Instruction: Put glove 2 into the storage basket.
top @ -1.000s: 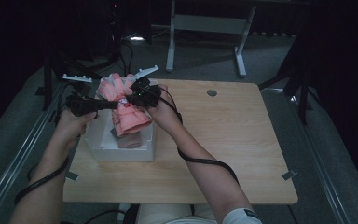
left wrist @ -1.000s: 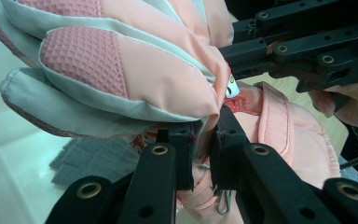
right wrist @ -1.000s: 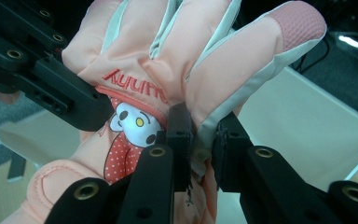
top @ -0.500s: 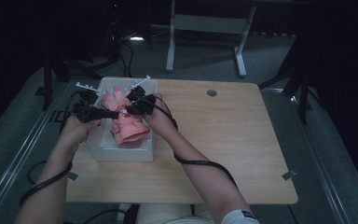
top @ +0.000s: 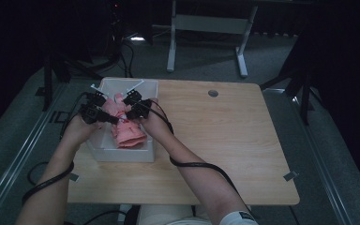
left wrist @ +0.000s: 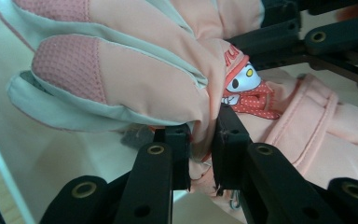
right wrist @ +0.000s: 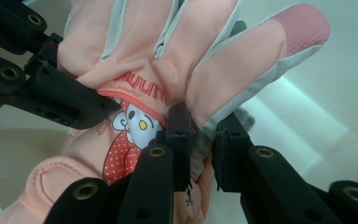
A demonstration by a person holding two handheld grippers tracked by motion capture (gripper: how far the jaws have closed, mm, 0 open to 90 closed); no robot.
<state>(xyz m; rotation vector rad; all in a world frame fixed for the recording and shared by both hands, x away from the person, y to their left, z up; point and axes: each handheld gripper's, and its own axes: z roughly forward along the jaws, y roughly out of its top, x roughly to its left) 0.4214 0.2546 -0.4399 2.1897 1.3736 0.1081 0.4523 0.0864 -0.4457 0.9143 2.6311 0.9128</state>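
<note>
left tongs [left wrist: 200, 140] clamped, right tongs [right wrist: 200, 140] clamped

On the pink glove [right wrist: 168, 70], a line of red letters curves over a cartoon patch, but it is upside down and half covered, so it cannot be read. In the left gripper view the glove's [left wrist: 135, 70] lettering is cut off too.

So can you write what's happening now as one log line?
left gripper: shut on pink glove | right gripper: shut on pink glove | glove over white bin
</note>
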